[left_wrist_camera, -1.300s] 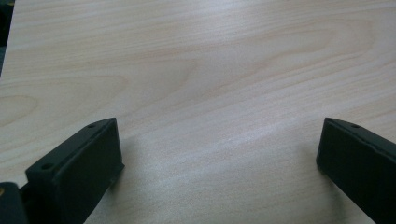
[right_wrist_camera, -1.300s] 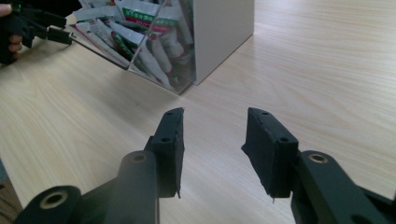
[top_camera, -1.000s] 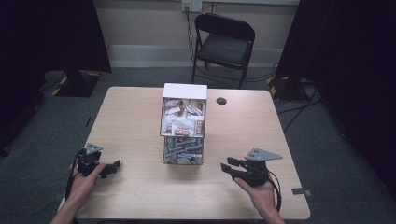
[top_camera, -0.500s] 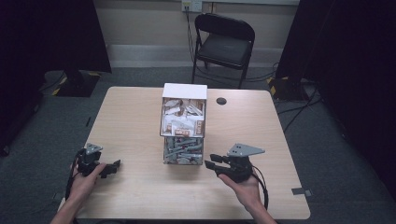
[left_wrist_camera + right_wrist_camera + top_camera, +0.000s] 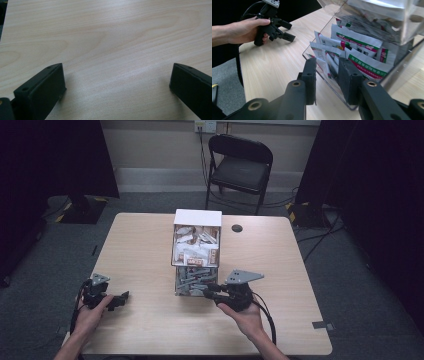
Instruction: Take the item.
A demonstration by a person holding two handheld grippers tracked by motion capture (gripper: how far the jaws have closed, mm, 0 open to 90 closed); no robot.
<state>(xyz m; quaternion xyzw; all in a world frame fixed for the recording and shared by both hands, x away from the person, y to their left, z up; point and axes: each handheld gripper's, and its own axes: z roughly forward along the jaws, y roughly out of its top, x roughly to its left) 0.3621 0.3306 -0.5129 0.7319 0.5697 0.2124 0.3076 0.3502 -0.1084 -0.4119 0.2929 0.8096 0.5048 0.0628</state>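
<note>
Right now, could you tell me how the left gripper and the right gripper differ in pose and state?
The left gripper rests near the table's left edge, well apart from the clear dispenser; the right gripper reaches to the dispenser's lower opening. The left gripper's fingers stand wide over bare wood; the right gripper's fingers have just been closing, with a sachet in the narrow gap. Each is held in one hand.

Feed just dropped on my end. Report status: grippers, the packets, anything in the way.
Left gripper open over bare table. Right gripper at the clear dispenser's lower opening, jaws just closing, nothing pinched yet. Packets lie ahead. Dispenser's clear front lip sits between the jaws.
</note>
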